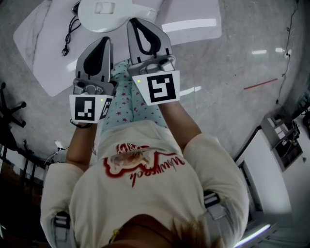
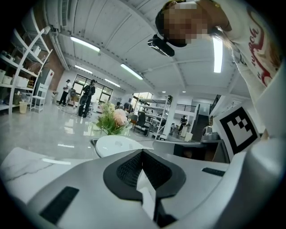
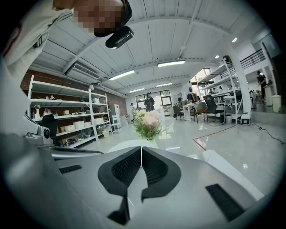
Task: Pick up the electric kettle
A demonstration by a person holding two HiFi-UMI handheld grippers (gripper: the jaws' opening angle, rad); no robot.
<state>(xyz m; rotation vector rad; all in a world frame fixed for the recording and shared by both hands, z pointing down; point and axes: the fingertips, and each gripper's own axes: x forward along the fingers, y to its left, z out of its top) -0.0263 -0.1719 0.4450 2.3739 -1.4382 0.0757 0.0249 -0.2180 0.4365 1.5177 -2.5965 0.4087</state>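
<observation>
The person's cream shirt (image 1: 140, 179) with red print fills the near part of the head view, and both forearms reach out from it over a white marble table (image 1: 41, 58). The left gripper (image 1: 105, 40) and the right gripper (image 1: 133, 21) are held side by side, close together, each with its marker cube nearest the person. Each gripper view shows the dark ribbed pads pressed together at the tips with nothing between them. The white, round-topped electric kettle (image 1: 104, 12) stands on the far part of the table, just beyond both sets of tips; from the jaws it shows as a pale dome ahead. A black cable (image 1: 69, 29) lies on the table to its left. Flowers (image 2: 111, 120) stand farther off behind the kettle.
</observation>
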